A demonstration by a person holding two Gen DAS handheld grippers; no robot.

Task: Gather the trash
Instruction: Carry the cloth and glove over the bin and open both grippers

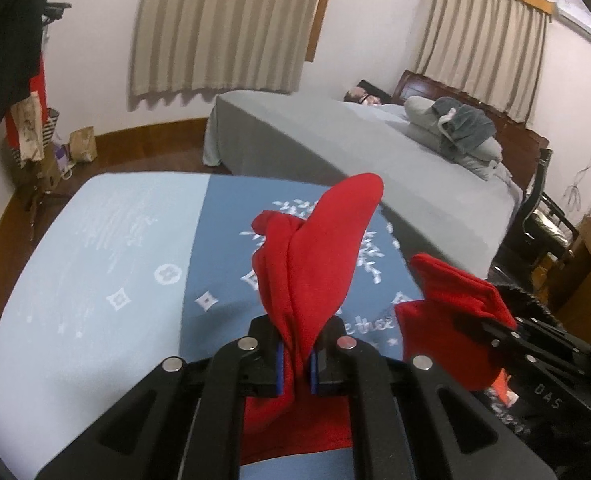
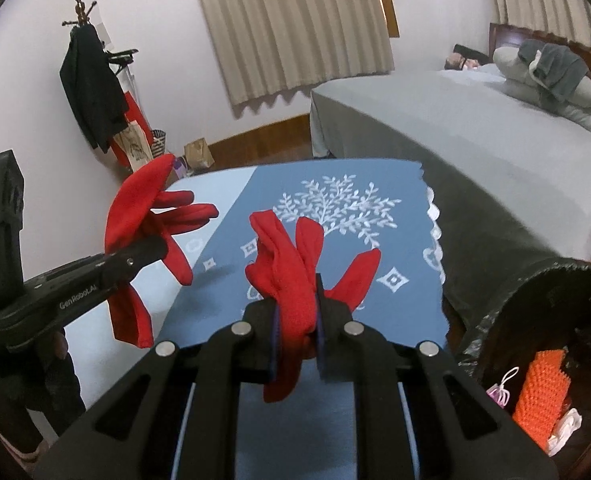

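Observation:
Each gripper holds one red glove above a table [image 1: 95, 280] spread with a blue patterned cloth [image 2: 375, 232]. In the left wrist view my left gripper [image 1: 295, 344] is shut on a red glove [image 1: 315, 248] whose fingers stick up past the pads. To its right, my right gripper [image 1: 491, 324] pinches the other red glove [image 1: 447, 304]. The right wrist view shows my right gripper [image 2: 295, 320] shut on its red glove [image 2: 291, 276]. At the left there, the left gripper [image 2: 151, 250] grips its glove [image 2: 135, 208], which hangs clear of the cloth.
A black-bagged trash bin [image 2: 535, 292] stands at the right by the table, with an orange spiky item [image 2: 539, 392] and a mask inside. A grey bed [image 2: 455, 140] lies beyond. A coat rack [image 2: 87, 92] and a paper bag [image 2: 199, 152] stand by the far wall.

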